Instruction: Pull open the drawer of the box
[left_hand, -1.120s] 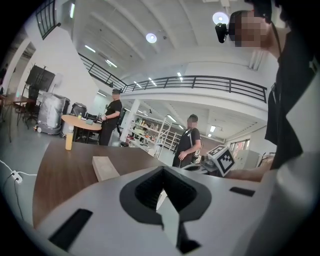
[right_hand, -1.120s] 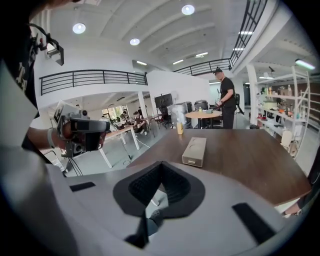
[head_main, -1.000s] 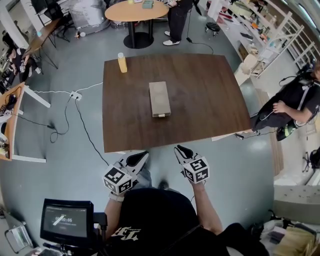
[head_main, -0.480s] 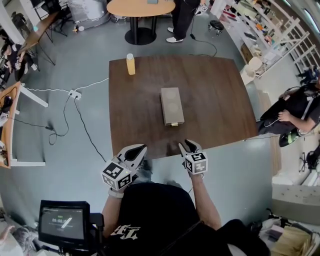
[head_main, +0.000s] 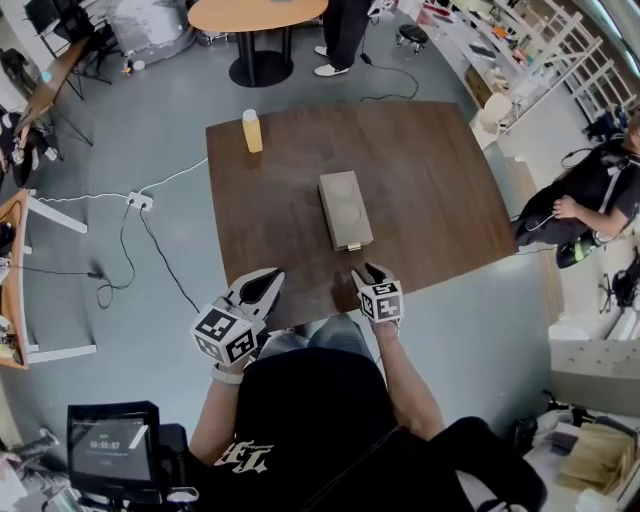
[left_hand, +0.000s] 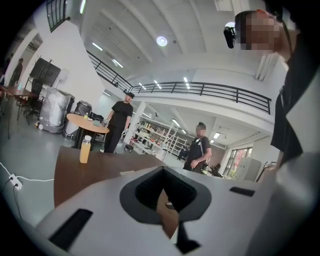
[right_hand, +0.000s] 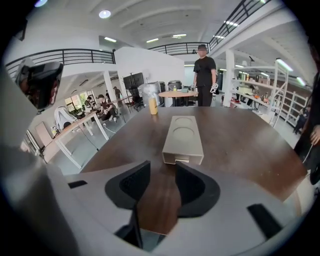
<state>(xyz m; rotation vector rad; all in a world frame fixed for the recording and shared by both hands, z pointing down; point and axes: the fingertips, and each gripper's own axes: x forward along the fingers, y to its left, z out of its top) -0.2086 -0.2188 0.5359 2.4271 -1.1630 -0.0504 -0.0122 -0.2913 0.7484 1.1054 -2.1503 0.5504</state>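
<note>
At the bottom of the head view, a gripper is being held in each of the person's hands, just over the near edge of the dark wooden table (head_main: 420, 180). Toward the lower left corner, a small monitor (head_main: 108, 440) is being shown lit.

The left gripper (head_main: 268, 276) is being held left of centre, above the table's near edge. In its own view its jaws are being kept together at the tips, with only a thin wedge of table showing behind them and nothing gripped.

The right gripper (head_main: 372, 270) is being held just right of centre and is being pointed down at the table. Its jaws have just been opening. In its own view they are being held apart, with bare tabletop between them and nothing clasped.

Just beyond the right gripper, and apart from it, the box (head_main: 345, 210) is being seen lying lengthwise at the table's middle. Its drawer (head_main: 351, 246) is being kept flush in the end that faces the grippers.

Farther off, an orange bottle (head_main: 252, 130) is being seen upright near the table's far left corner. At the top of the frame, a round table (head_main: 255, 12) is being seen with a standing person (head_main: 345, 30) beside it. At the right edge, a seated person (head_main: 590, 195) is being seen.
</note>
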